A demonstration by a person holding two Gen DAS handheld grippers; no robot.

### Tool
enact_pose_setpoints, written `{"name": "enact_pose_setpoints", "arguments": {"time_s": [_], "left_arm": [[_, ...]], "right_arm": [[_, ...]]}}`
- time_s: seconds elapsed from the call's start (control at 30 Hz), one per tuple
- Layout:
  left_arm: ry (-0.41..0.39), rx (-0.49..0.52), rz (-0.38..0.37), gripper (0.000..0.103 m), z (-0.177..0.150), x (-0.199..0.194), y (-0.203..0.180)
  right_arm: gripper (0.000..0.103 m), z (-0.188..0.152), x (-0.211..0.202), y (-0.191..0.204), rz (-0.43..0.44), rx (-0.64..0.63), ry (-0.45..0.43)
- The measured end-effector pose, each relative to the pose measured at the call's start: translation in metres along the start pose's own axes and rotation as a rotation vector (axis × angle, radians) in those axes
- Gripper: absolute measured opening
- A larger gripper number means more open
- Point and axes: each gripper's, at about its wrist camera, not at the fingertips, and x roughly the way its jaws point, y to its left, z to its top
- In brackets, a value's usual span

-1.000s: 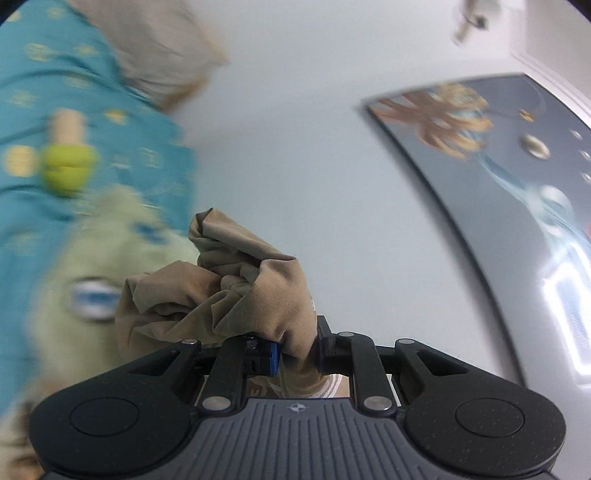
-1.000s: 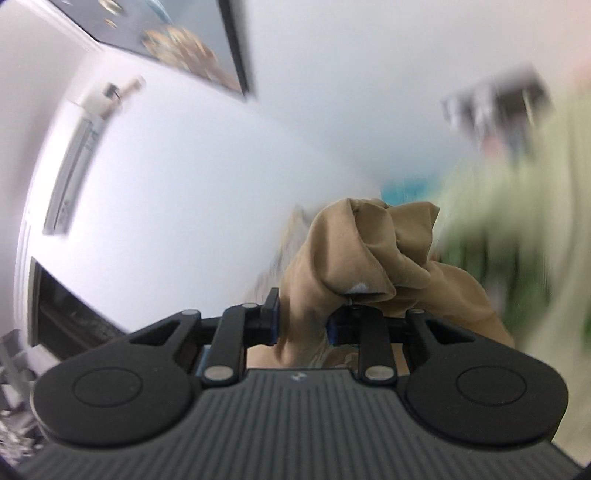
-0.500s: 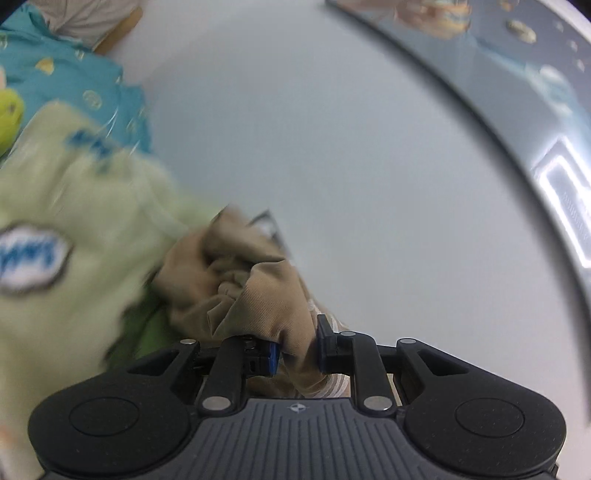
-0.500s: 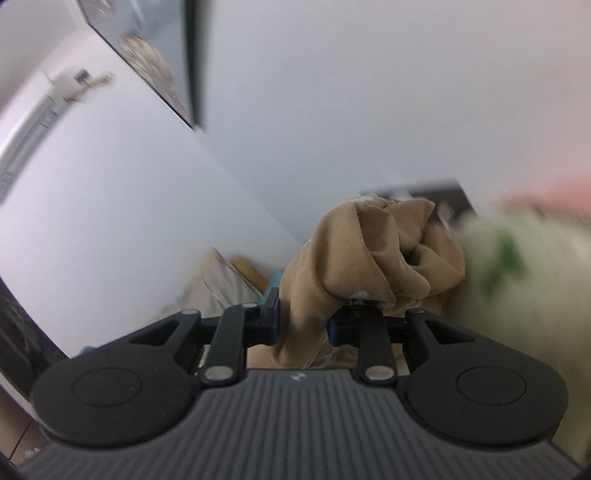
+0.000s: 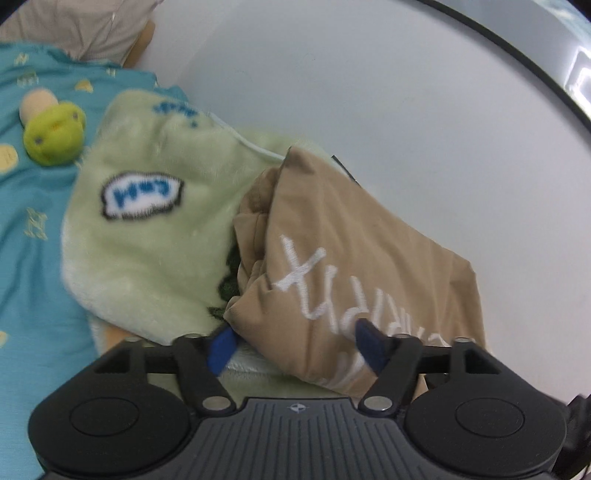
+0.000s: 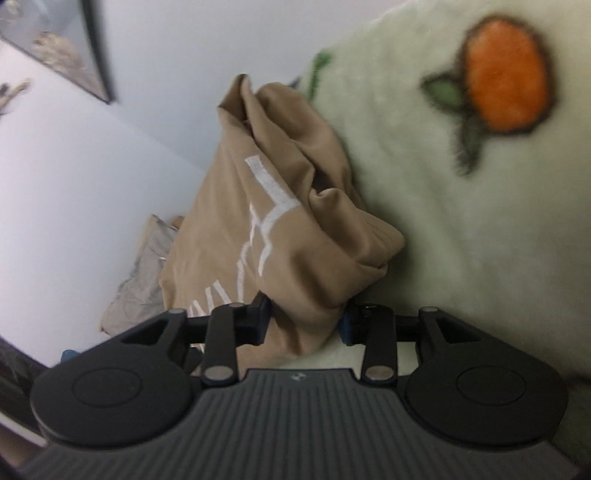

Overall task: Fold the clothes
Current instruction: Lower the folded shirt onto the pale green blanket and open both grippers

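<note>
A tan garment (image 5: 351, 240) with white lettering lies bunched on a pale green fleece blanket (image 5: 147, 240), against the white wall. My left gripper (image 5: 295, 343) sits low at its near edge. Its jaws are opening wide, the cloth lies loose between the blue pads (image 5: 221, 345), and neither pad presses on it. In the right wrist view the same tan garment (image 6: 266, 206) stands in a crumpled heap on the blanket (image 6: 443, 221). My right gripper (image 6: 304, 323) is at its base with jaws opening. A fold of the cloth still fills the gap between them.
A teal patterned sheet (image 5: 29, 258) carries a small green plush toy (image 5: 51, 136); a beige pillow (image 5: 85, 26) lies beyond. A white wall (image 5: 369, 92) with a framed picture (image 6: 48, 44) closes the far side. Grey cloth (image 6: 140, 280) lies beside the tan heap.
Both grippers came down from in front of the wall to the blanket with the tan garment. Both sets of jaws have spread, and the garment now rests on the blanket, lettering showing.
</note>
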Motion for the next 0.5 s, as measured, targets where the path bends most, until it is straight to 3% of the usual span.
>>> {"name": "enact_pose_setpoints", "arguments": {"time_s": [0.13,0.27,0.47,0.5], "left_arm": [[-0.046,0.097,0.027,0.088,0.016,-0.041,-0.037],[-0.128,0.201,0.033,0.103,0.016,-0.101,-0.079],[-0.241,0.346,0.078,0.103,-0.006,-0.187,-0.125],[-0.257,0.362,0.085,0.103,-0.011,-0.199,-0.129]], "right_arm": [[0.04,0.002,-0.03,0.018,-0.066,-0.053,0.012],[0.04,0.004,-0.075,0.037,-0.047,-0.136,-0.011],[0.041,-0.003,-0.134,0.088,0.0,-0.345,-0.071],[0.045,-0.006,-0.143,0.096,0.004,-0.387,-0.089]]}}
